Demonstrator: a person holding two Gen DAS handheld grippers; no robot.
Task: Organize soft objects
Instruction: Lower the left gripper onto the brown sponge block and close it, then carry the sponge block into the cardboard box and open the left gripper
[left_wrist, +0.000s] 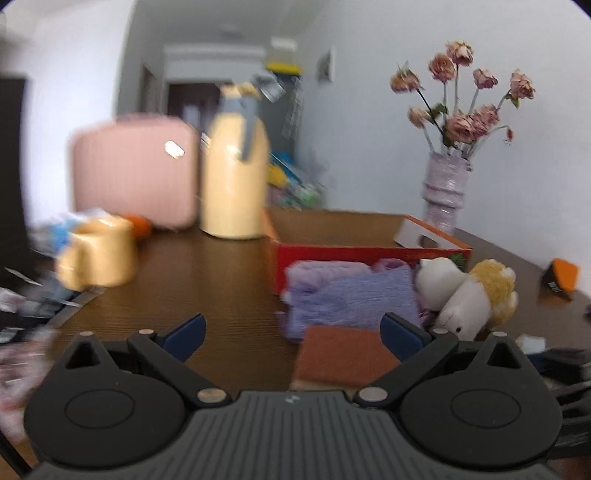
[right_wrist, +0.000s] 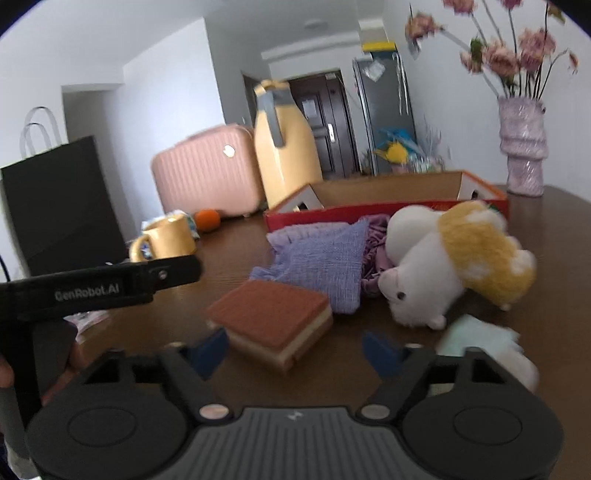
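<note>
A brown-topped layered sponge (right_wrist: 273, 317) lies on the wooden table just ahead of my right gripper (right_wrist: 295, 352). That gripper is open, with the sponge's near corner between its blue pads and a gap on the right side. Behind the sponge lie a purple cloth (right_wrist: 317, 254) and a white and yellow plush toy (right_wrist: 443, 266), in front of an open red cardboard box (right_wrist: 369, 212). My left gripper (left_wrist: 293, 338) is open, with the sponge (left_wrist: 343, 354) close to its right pad. The cloth (left_wrist: 351, 295), plush toy (left_wrist: 469, 295) and box (left_wrist: 369, 254) lie beyond it.
A yellow mug (right_wrist: 166, 236), yellow jug (right_wrist: 284, 147), pink case (right_wrist: 207, 173) and an orange (right_wrist: 207, 219) stand at the back left. A vase of dried flowers (right_wrist: 522, 147) stands back right. A pale fluffy item (right_wrist: 480, 343) lies near right. A black bag (right_wrist: 62, 206) stands left.
</note>
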